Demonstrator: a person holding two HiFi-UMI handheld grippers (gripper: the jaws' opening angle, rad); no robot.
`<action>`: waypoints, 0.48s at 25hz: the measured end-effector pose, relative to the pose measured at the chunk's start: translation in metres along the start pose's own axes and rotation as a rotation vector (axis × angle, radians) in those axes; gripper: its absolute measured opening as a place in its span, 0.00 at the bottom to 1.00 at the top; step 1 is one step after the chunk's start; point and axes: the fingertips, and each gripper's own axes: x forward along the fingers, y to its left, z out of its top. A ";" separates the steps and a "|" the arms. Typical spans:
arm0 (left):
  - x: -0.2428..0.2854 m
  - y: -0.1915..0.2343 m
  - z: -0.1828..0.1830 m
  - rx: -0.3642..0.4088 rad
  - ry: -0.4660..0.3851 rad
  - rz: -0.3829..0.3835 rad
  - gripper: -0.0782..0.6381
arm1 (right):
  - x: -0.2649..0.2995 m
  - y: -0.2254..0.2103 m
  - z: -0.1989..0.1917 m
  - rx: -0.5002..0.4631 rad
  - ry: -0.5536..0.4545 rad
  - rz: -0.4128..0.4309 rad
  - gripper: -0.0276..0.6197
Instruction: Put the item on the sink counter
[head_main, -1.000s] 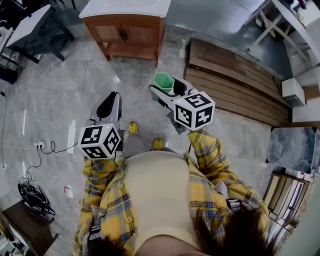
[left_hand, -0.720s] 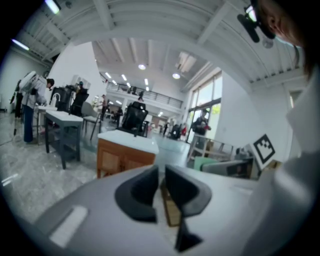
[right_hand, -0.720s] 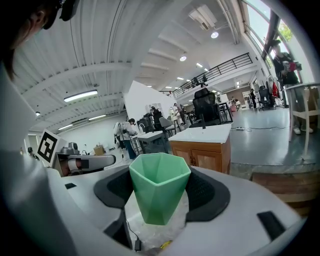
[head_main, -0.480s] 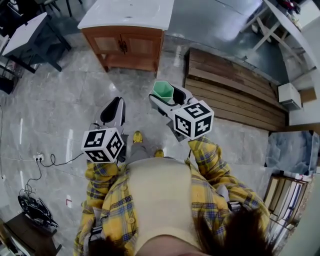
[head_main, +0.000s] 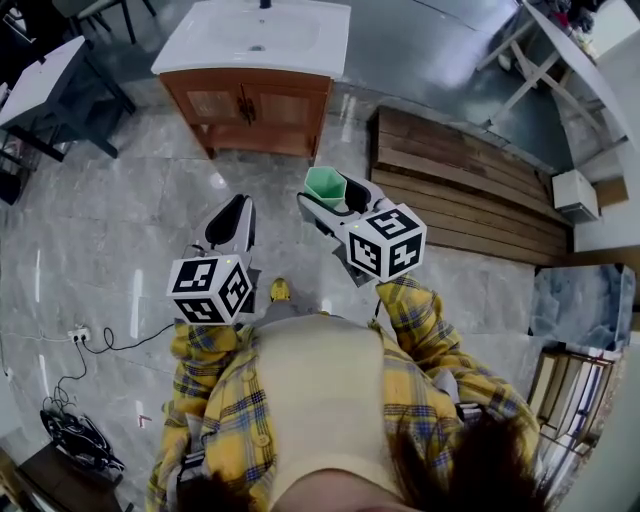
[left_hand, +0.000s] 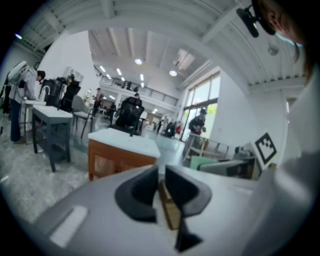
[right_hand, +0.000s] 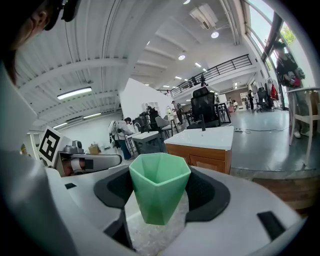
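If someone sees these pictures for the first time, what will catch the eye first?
First, the mint-green faceted plastic cup, held upright in the right gripper. Next, the wooden sink cabinet with a white counter, ahead at the head view's top. The left gripper is shut and empty.

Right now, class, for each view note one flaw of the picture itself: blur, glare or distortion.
Head view: glare streaks on the glossy floor. Left gripper view: strong fisheye bend, and the left tongs are soft, out of focus. Right gripper view: same fisheye bend, dark rim at the corners, yet the cup is sharp.
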 end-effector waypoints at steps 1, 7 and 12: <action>0.002 0.003 0.002 0.001 0.001 -0.003 0.17 | 0.004 -0.001 0.002 0.000 -0.001 -0.002 0.53; 0.011 0.029 0.010 -0.003 0.008 -0.004 0.17 | 0.030 0.000 0.012 0.002 0.001 -0.008 0.53; 0.017 0.045 0.012 -0.006 0.021 -0.011 0.17 | 0.047 -0.001 0.018 0.009 0.003 -0.020 0.53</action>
